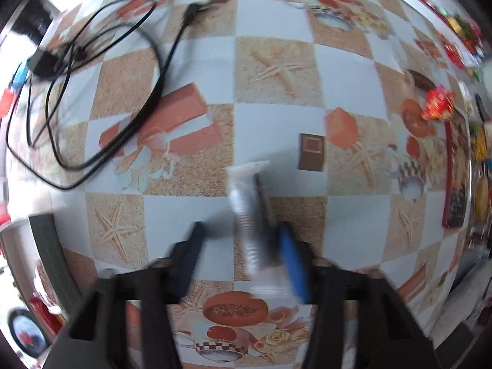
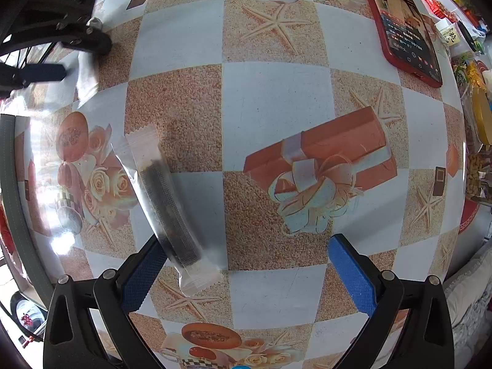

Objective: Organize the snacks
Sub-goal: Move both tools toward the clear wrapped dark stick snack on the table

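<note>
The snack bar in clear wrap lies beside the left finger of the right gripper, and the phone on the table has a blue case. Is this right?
Not quite. The phone has a red case, as the right wrist view shows. The snack bar does lie beside the right gripper's left finger.

Glossy printed tablecloth [image 2: 276, 98]; clear crinkly plastic snack wrapper [image 2: 166, 190]; phone [image 2: 402, 30] in glossy red case.
</note>
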The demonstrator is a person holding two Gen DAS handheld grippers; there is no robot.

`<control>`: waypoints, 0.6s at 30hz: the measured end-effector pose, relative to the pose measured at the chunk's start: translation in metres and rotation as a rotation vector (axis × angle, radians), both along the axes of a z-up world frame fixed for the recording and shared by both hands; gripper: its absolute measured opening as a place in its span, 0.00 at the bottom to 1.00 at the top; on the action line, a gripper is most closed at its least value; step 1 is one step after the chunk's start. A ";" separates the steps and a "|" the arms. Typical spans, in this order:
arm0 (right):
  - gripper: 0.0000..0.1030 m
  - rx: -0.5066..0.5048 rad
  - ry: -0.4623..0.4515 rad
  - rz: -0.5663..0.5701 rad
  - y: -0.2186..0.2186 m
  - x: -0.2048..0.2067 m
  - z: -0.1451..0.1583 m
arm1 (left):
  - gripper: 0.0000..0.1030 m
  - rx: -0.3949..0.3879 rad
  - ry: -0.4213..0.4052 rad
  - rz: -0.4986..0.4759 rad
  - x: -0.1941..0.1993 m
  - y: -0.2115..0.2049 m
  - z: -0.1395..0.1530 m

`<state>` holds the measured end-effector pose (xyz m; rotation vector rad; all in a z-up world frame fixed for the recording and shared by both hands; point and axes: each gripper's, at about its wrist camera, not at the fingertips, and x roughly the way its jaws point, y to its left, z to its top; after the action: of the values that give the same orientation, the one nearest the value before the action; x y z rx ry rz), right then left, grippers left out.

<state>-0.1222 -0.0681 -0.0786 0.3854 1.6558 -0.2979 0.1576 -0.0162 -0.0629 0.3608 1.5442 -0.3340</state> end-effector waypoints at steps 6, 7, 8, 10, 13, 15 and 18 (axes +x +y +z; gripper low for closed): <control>1.00 0.000 0.000 0.001 -0.001 -0.001 0.000 | 0.20 0.000 0.010 -0.058 -0.030 0.017 0.004; 1.00 0.000 0.000 0.000 0.000 -0.001 0.000 | 0.20 0.001 0.011 -0.066 -0.040 0.024 0.004; 1.00 0.000 0.000 0.000 0.000 0.000 0.001 | 0.20 0.003 0.011 -0.080 -0.053 0.033 0.004; 1.00 0.000 0.000 0.001 -0.003 -0.003 0.001 | 0.20 0.005 0.017 -0.107 -0.075 0.051 0.003; 1.00 -0.001 -0.002 0.000 -0.004 -0.001 0.002 | 0.20 0.011 0.034 -0.133 -0.110 0.076 0.002; 1.00 -0.002 -0.003 0.000 0.010 0.008 0.004 | 0.20 0.007 0.045 -0.140 -0.129 0.092 0.002; 1.00 -0.004 -0.006 0.000 0.011 0.009 0.000 | 0.23 0.008 0.052 -0.152 -0.150 0.110 0.001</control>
<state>-0.1131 -0.0566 -0.0781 0.3829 1.6491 -0.3001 0.0072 0.0942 -0.0615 0.4801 1.5728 -0.4587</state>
